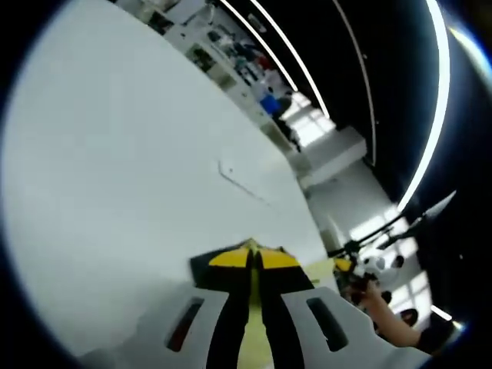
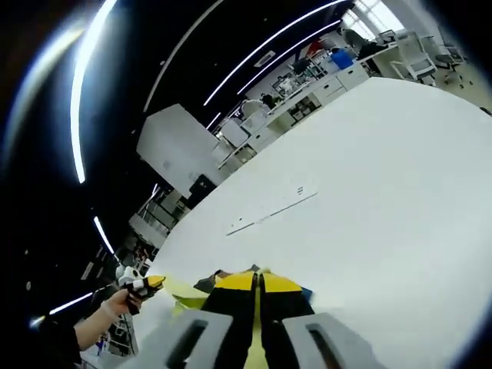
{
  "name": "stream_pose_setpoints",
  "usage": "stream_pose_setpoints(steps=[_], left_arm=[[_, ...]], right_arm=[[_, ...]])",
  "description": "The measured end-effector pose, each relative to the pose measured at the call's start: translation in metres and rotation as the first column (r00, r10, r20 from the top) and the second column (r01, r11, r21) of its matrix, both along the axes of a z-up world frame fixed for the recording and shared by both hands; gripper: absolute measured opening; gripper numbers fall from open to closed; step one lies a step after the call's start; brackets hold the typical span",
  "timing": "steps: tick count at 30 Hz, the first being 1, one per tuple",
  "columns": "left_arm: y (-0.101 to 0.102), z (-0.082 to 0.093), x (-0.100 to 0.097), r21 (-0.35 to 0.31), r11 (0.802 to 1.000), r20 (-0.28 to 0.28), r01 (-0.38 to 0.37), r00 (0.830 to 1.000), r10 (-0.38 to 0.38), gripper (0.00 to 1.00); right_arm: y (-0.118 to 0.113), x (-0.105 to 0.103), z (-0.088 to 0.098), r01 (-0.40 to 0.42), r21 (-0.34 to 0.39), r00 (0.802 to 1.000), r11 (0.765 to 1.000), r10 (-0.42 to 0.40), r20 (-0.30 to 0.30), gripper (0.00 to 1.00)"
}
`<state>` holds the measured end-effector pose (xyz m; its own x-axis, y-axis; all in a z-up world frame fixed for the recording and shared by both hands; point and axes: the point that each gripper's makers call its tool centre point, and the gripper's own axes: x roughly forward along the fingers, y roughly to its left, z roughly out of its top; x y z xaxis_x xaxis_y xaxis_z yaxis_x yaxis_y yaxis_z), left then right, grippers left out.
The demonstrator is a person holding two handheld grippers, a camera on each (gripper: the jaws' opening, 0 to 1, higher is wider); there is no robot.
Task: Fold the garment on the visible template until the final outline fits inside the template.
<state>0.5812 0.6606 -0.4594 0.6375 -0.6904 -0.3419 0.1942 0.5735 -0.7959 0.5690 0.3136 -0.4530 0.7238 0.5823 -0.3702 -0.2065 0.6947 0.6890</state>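
**Both grippers pinch yellow and black cloth above a white table**

At the bottom centre of the left gripper view, the left gripper has its 2 jaws brought together, and a fold of the yellow and black garment is caught between them, bunching just past the tips. Behind it the white table spreads across the upper left and middle of the frame, tilted with the camera. A thin line mark lies on the table near the centre of the frame; whether it belongs to the template I cannot tell. At the lower right, the right gripper comes into the frame with a hand behind it.

Bottom centre of the right gripper view shows the same arrangement: the 2 jaws are closed on the cloth, with more of it trailing toward the lower left. The table fills the right side, with a faint line across the middle. At the lower left the left gripper appears, held by a hand. Shelves and desks stand along the upper edge.
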Motion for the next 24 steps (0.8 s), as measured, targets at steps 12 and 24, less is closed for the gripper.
stream_pose_setpoints(steps=[12, 24], left_arm=[[0.004, -0.029, 0.009, 0.015, 0.999, -0.063, -0.042, 0.997, 0.043, 0.0], [0.011, -0.044, 0.008, 0.042, 0.995, -0.081, -0.091, 0.992, 0.094, 0.0]], right_arm=[[-0.002, 0.018, -0.033, 0.056, 0.008, 0.996, 0.998, -0.055, -0.072, 0.0], [-0.009, 0.015, -0.05, 0.072, -0.042, 0.992, 0.997, -0.076, -0.104, 0.0]])
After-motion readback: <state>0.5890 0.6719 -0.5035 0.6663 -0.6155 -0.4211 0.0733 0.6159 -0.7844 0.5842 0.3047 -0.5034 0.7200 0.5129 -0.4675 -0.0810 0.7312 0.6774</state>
